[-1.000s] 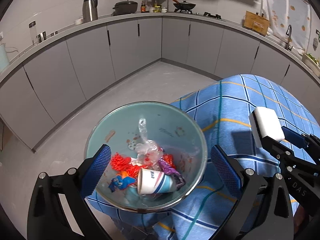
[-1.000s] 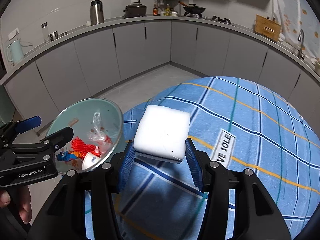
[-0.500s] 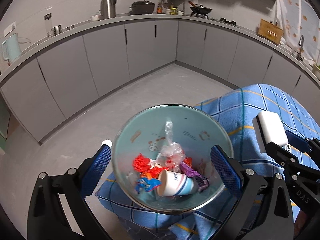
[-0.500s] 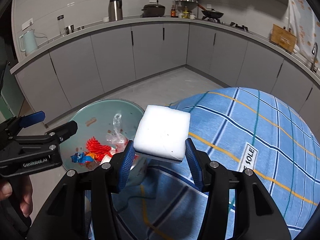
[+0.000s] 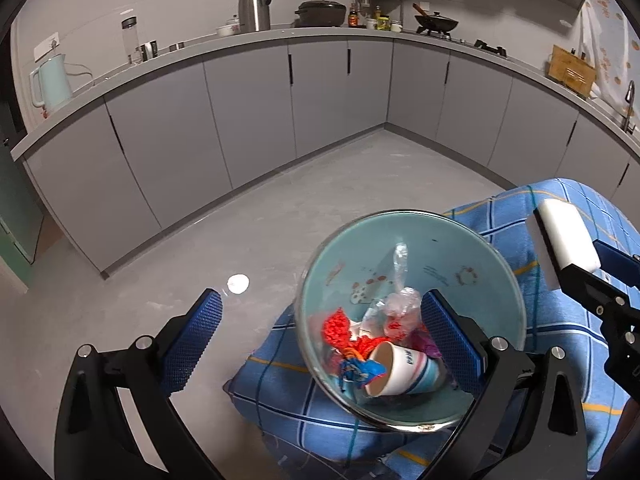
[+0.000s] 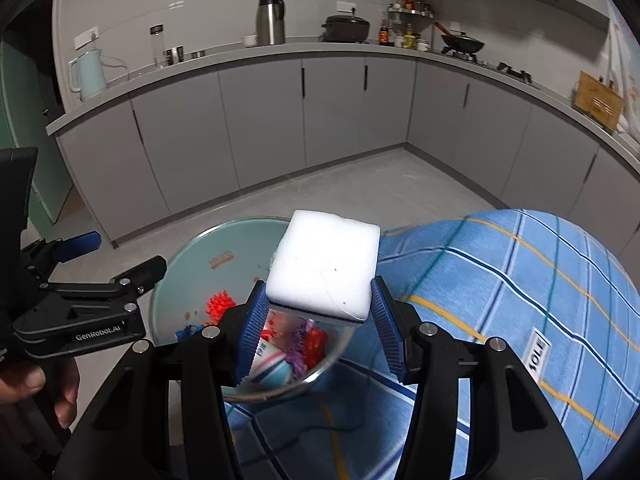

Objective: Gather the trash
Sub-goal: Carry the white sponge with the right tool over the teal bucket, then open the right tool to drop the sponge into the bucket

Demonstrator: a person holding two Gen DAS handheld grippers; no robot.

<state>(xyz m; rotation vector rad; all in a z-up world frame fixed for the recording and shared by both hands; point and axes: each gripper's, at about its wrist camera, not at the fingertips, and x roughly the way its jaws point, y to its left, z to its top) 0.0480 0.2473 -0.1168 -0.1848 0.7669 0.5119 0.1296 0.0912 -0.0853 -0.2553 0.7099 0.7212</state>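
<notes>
The bowl point(image 5: 412, 264) of trash now sits at the very corner of the blue checked cloth point(image 5: 568, 344), part of its rim hanging past the cloth's edge over the grey floor point(image 5: 280, 220); a second ago it lay further in on the cloth. Inside the bowl, toward its near rim, lie a paper cup point(image 5: 400, 368) on its side, red netting point(image 5: 340, 328), a blue wrapper point(image 5: 360, 368) and a crumpled clear bag point(image 5: 396, 304).

The left tongs point(image 5: 320, 344) stand spread wide: one blue pad hangs beyond the bowl's left side over the floor, the other appears to lie inside the bowl beside the cup. Whether that pad presses on the rim I cannot tell.

Just right of the bowl, the right tongs point(image 6: 320, 316) pinch a white sponge point(image 6: 324, 264), and they have travelled alongside, so that in the right view the sponge now overlaps the bowl rather than the cloth point(image 6: 500, 300).

My reading: the gathered trash is leaving the desk, probably bound for a bin not in view. With the bowl half unsupported, tipping looks like the risk.
</notes>
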